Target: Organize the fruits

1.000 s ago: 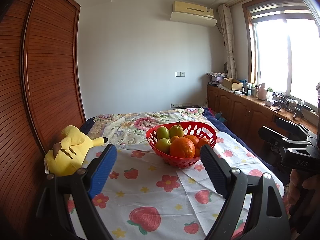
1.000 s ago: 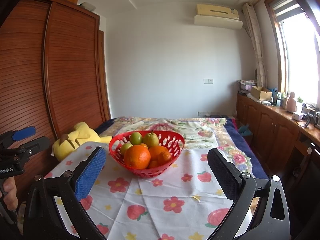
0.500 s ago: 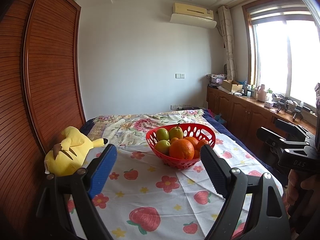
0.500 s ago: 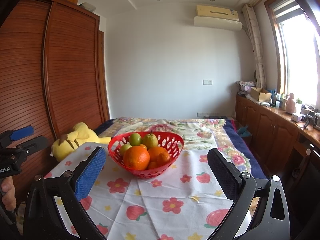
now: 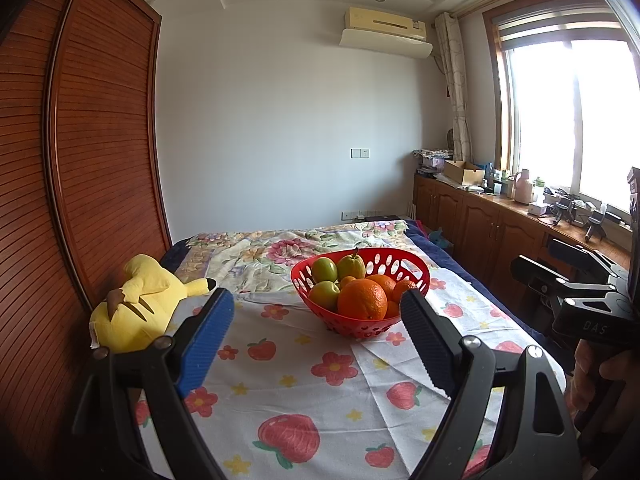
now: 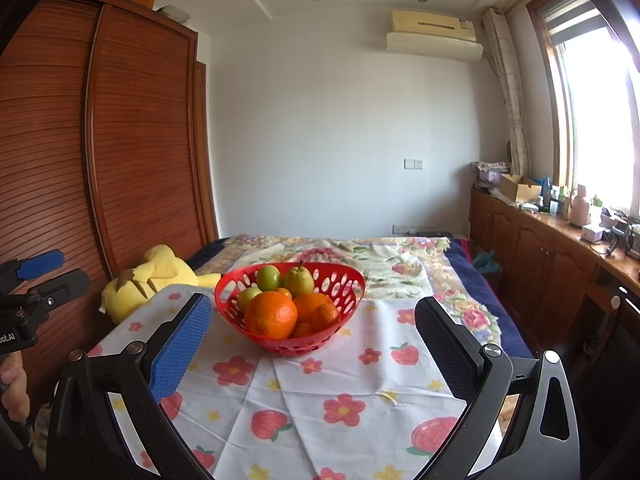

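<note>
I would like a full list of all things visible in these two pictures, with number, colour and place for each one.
basket: one, red, perforated, on the tablecloth
oranges: at least three, orange, front of the basket
green fruits: two round, at the basket's back and left
pear: one, green-yellow, at the back
tablecloth: one, white with strawberries and flowers
bedspread: one, floral, beyond the tablecloth
plush toy: one, yellow, left of the basket
wardrobe: brown, left wall
air conditioner: one, cream, high on the wall
cabinets: brown, under the window
left tool: open, empty
right tool: open, empty
</note>
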Demonstrator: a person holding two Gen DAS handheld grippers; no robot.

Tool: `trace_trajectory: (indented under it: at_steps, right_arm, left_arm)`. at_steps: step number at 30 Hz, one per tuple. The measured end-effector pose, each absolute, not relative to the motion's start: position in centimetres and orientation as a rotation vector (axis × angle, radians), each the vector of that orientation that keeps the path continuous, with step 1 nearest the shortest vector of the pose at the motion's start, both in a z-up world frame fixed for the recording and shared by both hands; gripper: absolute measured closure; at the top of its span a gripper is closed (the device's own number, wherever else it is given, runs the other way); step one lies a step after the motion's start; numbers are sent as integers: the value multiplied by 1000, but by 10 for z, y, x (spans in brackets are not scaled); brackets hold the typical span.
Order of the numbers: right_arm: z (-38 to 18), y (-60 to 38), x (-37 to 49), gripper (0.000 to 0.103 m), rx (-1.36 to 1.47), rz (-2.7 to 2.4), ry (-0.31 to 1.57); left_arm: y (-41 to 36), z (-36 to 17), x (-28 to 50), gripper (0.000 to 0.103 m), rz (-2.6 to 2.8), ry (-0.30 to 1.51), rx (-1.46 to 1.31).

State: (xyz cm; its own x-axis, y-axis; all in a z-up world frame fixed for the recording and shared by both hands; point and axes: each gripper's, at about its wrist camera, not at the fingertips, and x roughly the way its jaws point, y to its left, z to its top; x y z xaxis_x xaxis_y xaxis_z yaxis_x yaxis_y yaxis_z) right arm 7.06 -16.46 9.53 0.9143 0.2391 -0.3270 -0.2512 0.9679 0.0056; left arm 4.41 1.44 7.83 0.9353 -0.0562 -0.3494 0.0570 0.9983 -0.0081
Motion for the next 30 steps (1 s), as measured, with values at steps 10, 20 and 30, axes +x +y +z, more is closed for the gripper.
trace_trajectory:
  at_steps: [10, 20, 30]
  right_arm:
    - [95, -164, 70, 0, -36, 253, 332]
    - [96, -164, 69, 0, -42, 250, 329]
    - [96, -164, 69, 0, -42, 251, 329]
  left_arm:
    - [14, 79, 44, 17, -59, 356, 1]
    - [14, 79, 43, 17, -60, 357, 2]
    - [14, 79, 44, 17, -60, 357, 1]
